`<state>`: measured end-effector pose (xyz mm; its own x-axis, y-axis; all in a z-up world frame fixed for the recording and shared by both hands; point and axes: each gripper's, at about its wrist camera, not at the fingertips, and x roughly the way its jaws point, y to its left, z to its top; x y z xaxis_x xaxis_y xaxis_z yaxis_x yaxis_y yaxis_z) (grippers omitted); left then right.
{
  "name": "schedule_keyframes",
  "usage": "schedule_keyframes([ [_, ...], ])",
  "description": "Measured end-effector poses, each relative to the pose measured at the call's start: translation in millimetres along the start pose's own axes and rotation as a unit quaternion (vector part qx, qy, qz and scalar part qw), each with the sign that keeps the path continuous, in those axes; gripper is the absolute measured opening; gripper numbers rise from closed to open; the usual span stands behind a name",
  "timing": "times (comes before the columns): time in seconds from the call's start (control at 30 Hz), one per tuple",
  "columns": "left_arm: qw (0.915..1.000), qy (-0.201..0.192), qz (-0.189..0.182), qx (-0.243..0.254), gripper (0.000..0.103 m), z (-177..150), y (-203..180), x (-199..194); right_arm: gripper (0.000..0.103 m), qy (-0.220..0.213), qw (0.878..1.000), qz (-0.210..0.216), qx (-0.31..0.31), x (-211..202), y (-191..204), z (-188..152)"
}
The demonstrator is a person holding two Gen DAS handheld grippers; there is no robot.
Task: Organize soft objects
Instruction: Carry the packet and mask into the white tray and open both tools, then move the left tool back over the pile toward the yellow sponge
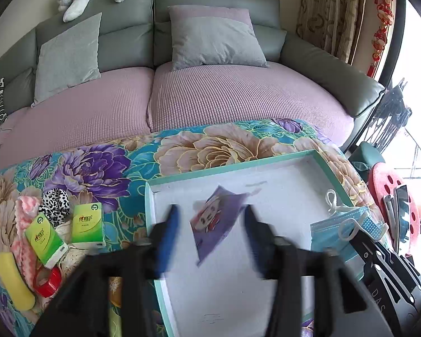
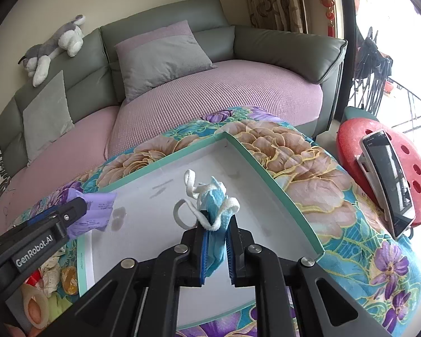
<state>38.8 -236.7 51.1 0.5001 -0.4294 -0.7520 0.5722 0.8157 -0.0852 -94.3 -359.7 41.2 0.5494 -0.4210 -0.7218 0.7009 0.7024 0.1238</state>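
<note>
Left claw (image 1: 212, 224) is spread apart over the purple cartoon-print tissue pack (image 1: 214, 219) dropping into the white teal-rimmed tray (image 1: 230, 167), right claw (image 2: 217, 241) is clamped on the crumpled blue face mask (image 2: 213, 205) (probably next to drop in).

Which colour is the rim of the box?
Teal-green rim on a white box; the right wrist view shows it best.
</note>
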Motion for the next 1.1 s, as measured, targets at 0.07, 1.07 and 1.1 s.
schedule_keyframes([
  [0.07,1.0000,0.000,-0.001,-0.004,0.070,-1,1,0,0.024,0.002,1.000,-0.004,-0.003,0,1,0],
  [1.07,0.9958,0.013,0.038,-0.082,0.102,-19,52,5,0.103,0.084,0.989,-0.091,-0.086,16,19,-17],
  [1.1,0.9955,0.013,0.039,-0.085,0.102,-20,55,4,0.103,0.088,0.988,-0.092,-0.088,16,19,-18],
])
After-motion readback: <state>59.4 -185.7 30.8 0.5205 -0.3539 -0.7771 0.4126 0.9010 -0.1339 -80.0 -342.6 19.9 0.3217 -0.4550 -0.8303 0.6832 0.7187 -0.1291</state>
